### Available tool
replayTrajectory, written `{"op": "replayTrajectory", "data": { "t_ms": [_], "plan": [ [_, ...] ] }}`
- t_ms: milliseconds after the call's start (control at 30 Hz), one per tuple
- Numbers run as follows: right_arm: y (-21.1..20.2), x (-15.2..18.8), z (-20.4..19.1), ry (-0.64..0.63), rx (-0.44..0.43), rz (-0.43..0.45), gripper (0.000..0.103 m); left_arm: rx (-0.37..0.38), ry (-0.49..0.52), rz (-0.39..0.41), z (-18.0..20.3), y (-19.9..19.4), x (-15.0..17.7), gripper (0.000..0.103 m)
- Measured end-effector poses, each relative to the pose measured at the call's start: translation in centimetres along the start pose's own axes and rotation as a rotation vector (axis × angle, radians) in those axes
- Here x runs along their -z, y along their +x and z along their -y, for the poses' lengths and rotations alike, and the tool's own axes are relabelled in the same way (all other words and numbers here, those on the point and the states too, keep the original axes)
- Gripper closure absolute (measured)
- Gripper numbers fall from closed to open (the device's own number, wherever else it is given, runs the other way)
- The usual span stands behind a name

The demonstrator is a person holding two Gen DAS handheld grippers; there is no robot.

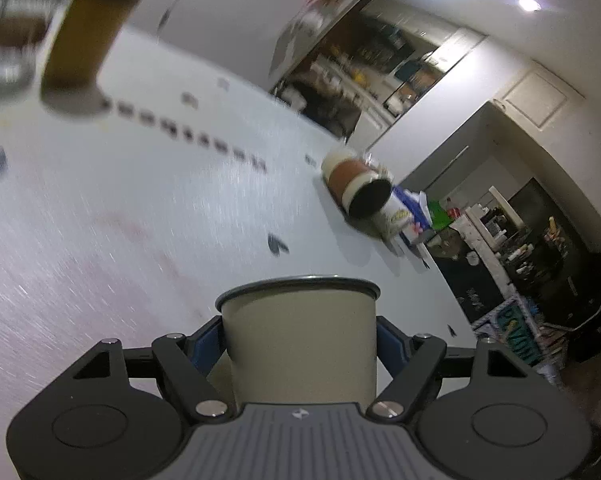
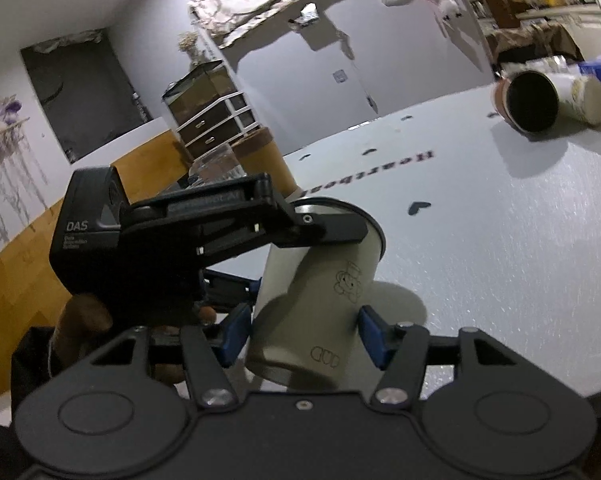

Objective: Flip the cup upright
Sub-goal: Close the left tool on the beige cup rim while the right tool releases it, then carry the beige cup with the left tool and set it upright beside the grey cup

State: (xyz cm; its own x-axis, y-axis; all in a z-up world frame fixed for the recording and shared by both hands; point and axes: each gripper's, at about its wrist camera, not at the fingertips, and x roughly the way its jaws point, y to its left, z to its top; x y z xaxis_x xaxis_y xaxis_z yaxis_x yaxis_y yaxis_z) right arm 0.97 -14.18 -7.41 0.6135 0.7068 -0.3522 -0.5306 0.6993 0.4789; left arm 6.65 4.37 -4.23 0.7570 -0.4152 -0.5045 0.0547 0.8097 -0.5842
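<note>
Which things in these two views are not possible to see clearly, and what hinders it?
- Inside of the beige cup: hidden in both views; each shows only its outer wall.
- Right gripper: right wrist view cannot settle whether its fingers touch the cup.
- Brown tumbler: left wrist view, blurred by motion.
- Table print: left wrist view, smeared.
- Lying cups: small; the farther one is partly covered.

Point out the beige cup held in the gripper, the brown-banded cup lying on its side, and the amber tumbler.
beige cup [image 1: 300, 340], left wrist view, on its side wall below the rim.
brown-banded cup [image 1: 346, 176], left wrist view, on its brown band.
amber tumbler [image 1: 90, 36], left wrist view, on its blurred amber body.
</note>
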Motion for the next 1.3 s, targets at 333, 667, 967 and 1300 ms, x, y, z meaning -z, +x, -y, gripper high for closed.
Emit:
{"op": "replayTrajectory", "data": {
  "t_ms": [333, 667, 967, 1300],
  "plan": [
    [2.1, 0.5, -4.1, -0.187, 0.068, 0.005, 0.047, -0.199, 0.353, 0.232, 2.5, -5.9, 0.5, 0.026],
    [2.4, 0.8, -5.2, -0.25, 0.118, 0.024, 0.042, -0.565, 0.363, 0.387, -3.8, -10.7, -3.9, 0.026],
    [2.4, 0.5, -4.8, -0.216, 0.135, 0.044, 0.041, -0.882, 0.266, 0.455, -11.6, -14.6, -9.9, 0.026],
    [2.6, 0.6, -5.2, -0.231, 0.158, 0.049, 0.041, -1.037, 0.164, 0.463, -18.1, -14.9, -13.8, 0.026]
  ]
}}
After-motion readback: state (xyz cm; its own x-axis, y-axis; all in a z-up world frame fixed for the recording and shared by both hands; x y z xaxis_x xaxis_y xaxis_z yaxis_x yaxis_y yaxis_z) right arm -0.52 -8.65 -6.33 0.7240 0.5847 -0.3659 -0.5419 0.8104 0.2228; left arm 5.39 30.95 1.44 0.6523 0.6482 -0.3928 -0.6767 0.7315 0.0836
